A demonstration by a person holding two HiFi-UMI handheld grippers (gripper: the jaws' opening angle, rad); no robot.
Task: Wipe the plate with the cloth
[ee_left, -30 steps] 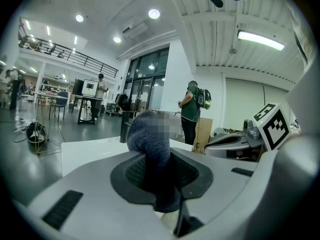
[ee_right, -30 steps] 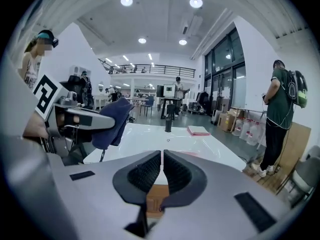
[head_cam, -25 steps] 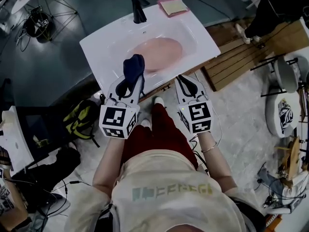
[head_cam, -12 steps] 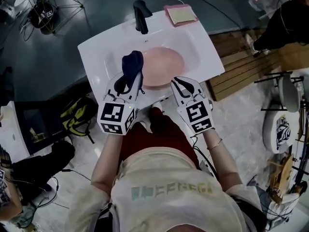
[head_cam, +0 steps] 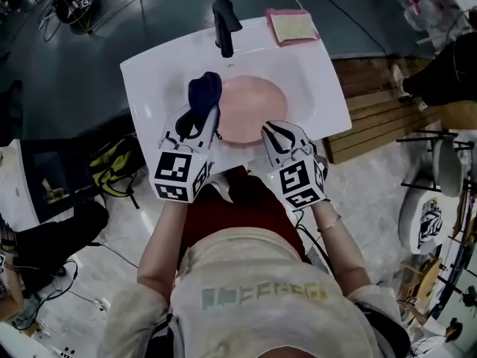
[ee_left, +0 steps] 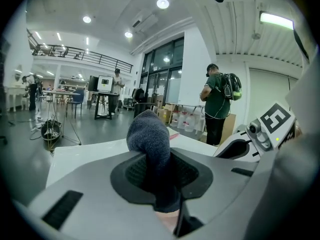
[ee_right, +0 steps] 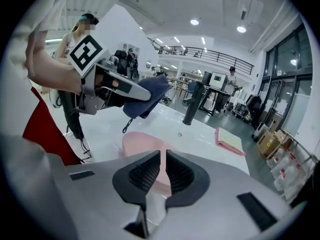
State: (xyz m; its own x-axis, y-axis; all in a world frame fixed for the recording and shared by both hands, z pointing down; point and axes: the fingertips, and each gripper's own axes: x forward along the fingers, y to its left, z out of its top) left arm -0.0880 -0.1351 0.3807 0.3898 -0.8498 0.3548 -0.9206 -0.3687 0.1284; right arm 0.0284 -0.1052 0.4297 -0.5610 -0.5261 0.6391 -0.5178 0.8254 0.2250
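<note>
A pink plate (head_cam: 253, 99) lies flat in the basin of a white sink (head_cam: 149, 73). My left gripper (head_cam: 204, 118) is shut on a dark blue cloth (head_cam: 205, 94), which sticks up past the jaws above the plate's left edge. In the left gripper view the cloth (ee_left: 149, 139) bulges out between the pads. My right gripper (head_cam: 268, 129) hangs over the plate's near right rim, shut apart from a hairline gap with nothing in it. Through that gap the right gripper view shows the plate (ee_right: 140, 144), and the left gripper (ee_right: 142, 98) with the cloth (ee_right: 155, 90) above it.
A black tap (head_cam: 223, 24) stands at the sink's back edge, and a pink and yellow sponge pad (head_cam: 292, 27) lies on the back right corner. Wooden boards (head_cam: 373, 118) sit right of the sink. Bags and cables (head_cam: 112, 174) lie on the floor to the left.
Both grippers have moved forward over the sink; the cloth now hangs above the plate's left edge and the right gripper reaches the plate's near rim. Neither gripper's jaws have changed.
</note>
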